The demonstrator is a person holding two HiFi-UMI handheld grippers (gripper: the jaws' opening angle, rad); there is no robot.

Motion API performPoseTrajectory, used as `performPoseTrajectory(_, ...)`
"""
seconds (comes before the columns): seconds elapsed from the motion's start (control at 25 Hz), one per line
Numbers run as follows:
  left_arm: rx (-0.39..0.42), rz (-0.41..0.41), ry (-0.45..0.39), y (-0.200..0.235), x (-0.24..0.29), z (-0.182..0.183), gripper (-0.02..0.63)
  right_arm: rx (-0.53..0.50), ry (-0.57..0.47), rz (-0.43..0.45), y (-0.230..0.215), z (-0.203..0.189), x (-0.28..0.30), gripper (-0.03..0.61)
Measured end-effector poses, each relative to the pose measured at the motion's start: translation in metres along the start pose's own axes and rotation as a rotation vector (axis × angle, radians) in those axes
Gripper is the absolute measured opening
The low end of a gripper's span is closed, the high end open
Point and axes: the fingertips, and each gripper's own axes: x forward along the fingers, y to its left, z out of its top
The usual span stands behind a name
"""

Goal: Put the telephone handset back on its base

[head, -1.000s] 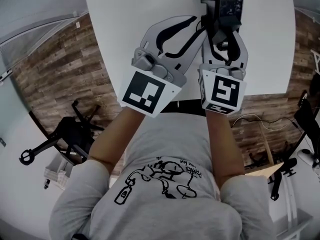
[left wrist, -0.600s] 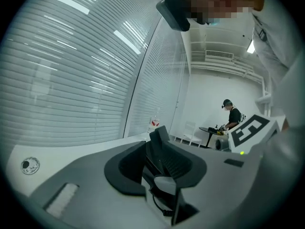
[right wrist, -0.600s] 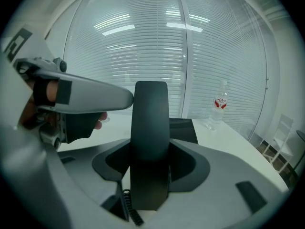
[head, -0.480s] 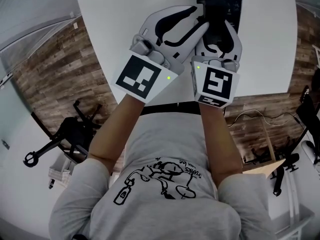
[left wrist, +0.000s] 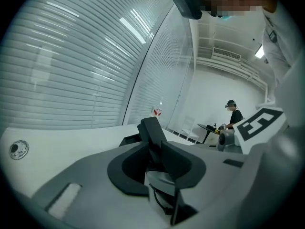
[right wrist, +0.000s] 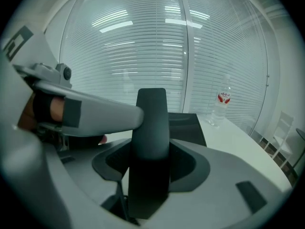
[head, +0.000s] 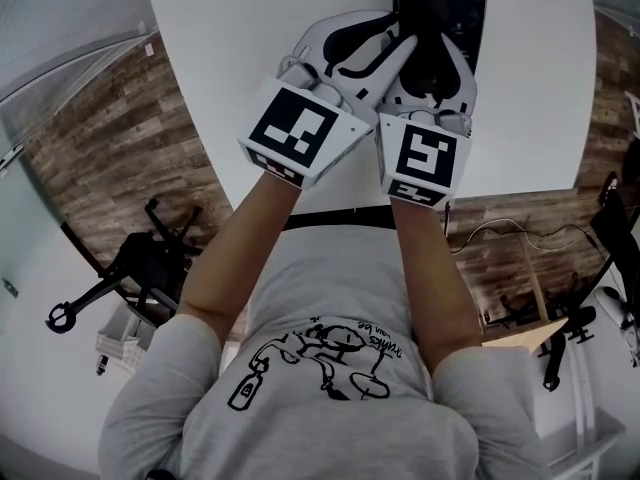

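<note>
Tongs-wise, looking at a double grip: right gripper (right wrist: 151,151) clamped along the black plastic telephone handset (right wrist: 151,123), left gripper (left wrist: 159,149) just squeezed in tighter on that same handset from the side, so nothing slack at either end. Holding it low over the flat black rectangular base (right wrist: 188,128) toward the far edge of the white table (head: 250,48); can't tell from here whether already touching the cradle or just above. Best way to finish, probably: line it up lengthwise with the base, lower slowly and level, no twisting between the two grips. Only ease off after a proper settle, left first, then right. (No need to fuss over the clear plastic bottle with the red label (right wrist: 221,104), standing off to the right, clear of all this.)
</note>
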Motion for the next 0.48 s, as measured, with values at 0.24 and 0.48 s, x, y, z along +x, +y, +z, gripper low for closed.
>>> performPoseTrajectory(0.24, -0.026, 0.001, 0.014, 0.005, 0.009, -0.006, 0.075, -0.005, 0.001, 0.001, -0.002, -0.004, 0.006, 0.21)
performPoseTrajectory(0.48, -0.046, 0.011, 0.021, 0.007, 0.01, -0.011, 0.075, -0.028, -0.014, 0.008, -0.001, -0.004, 0.006, 0.212)
